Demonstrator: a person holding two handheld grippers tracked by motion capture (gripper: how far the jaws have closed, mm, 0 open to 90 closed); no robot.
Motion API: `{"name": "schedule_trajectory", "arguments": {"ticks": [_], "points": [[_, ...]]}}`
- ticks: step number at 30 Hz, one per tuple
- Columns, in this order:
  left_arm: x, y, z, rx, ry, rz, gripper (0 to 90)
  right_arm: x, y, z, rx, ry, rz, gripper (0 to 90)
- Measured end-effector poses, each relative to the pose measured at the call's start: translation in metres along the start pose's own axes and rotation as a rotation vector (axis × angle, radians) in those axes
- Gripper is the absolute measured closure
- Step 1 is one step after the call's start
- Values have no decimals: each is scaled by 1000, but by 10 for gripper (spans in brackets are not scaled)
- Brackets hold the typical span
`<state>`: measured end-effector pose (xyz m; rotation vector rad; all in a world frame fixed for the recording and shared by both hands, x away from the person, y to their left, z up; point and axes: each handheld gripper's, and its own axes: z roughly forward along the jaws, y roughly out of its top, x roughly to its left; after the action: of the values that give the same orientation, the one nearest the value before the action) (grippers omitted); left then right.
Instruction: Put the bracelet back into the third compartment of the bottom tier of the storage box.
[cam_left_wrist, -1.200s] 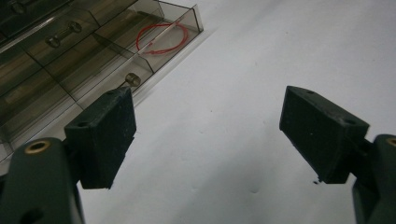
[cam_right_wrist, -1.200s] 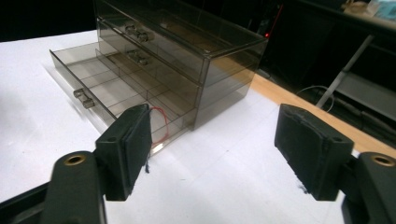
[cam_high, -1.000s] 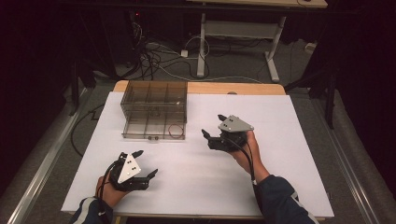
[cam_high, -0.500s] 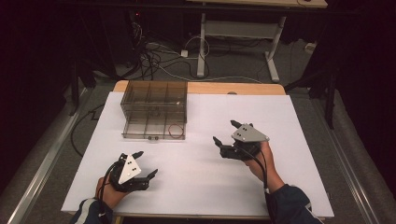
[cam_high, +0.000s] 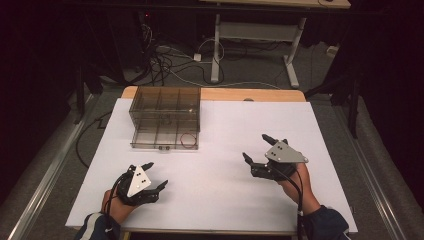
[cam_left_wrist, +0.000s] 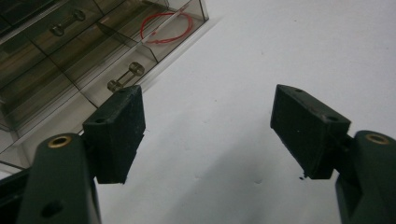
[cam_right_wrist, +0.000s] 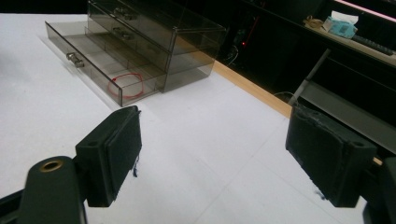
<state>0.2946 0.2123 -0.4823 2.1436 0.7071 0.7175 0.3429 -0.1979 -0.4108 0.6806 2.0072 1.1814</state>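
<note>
A smoky clear plastic drawer box (cam_high: 165, 112) stands at the back left of the white table (cam_high: 220, 200). Its bottom drawer (cam_high: 165, 137) is pulled out, and a red loop of thin band (cam_high: 188, 140) lies in the drawer's right compartment. That red loop (cam_left_wrist: 163, 27) also appears in the left gripper view, and the red loop (cam_right_wrist: 126, 86) in the right gripper view. My left gripper (cam_high: 155, 176) rests open near the front left edge, empty. My right gripper (cam_high: 257, 148) is held open over the right half of the table, jaws wide apart with nothing between them.
The drawer's metal knob (cam_left_wrist: 125, 77) faces the front. A strip of bare wood (cam_high: 250, 94) edges the table's far side. Cables (cam_high: 170, 60) and a desk frame (cam_high: 260, 35) stand on the floor behind.
My right gripper has drawn back from near the drawer box toward the right and front of the table. The left gripper has stayed in place.
</note>
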Motion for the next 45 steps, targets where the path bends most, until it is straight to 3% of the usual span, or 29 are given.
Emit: {"name": "schedule_trajectory", "arguments": {"ticks": [12, 19, 27, 36, 40, 45], "points": [[4, 0, 0, 3, 3, -11, 330, -8, -21, -27, -5, -28, 3, 188], [7, 0, 0, 13, 33, -23, 410, -11, -37, -41, -2, -22, 5, 199], [11, -2, -4, 16, 13, -34, 544, -9, -56, -47, 37, -27, 4, 194], [16, -4, -3, 46, 0, -39, 751, -7, -80, -55, 56, -26, 56, 199], [20, -4, -4, 36, -8, -37, 841, -4, -89, -59, 82, -32, 40, 200], [23, -6, 2, 61, -23, -53, 875, -2, -93, -61, 91, -34, 42, 199]]}}
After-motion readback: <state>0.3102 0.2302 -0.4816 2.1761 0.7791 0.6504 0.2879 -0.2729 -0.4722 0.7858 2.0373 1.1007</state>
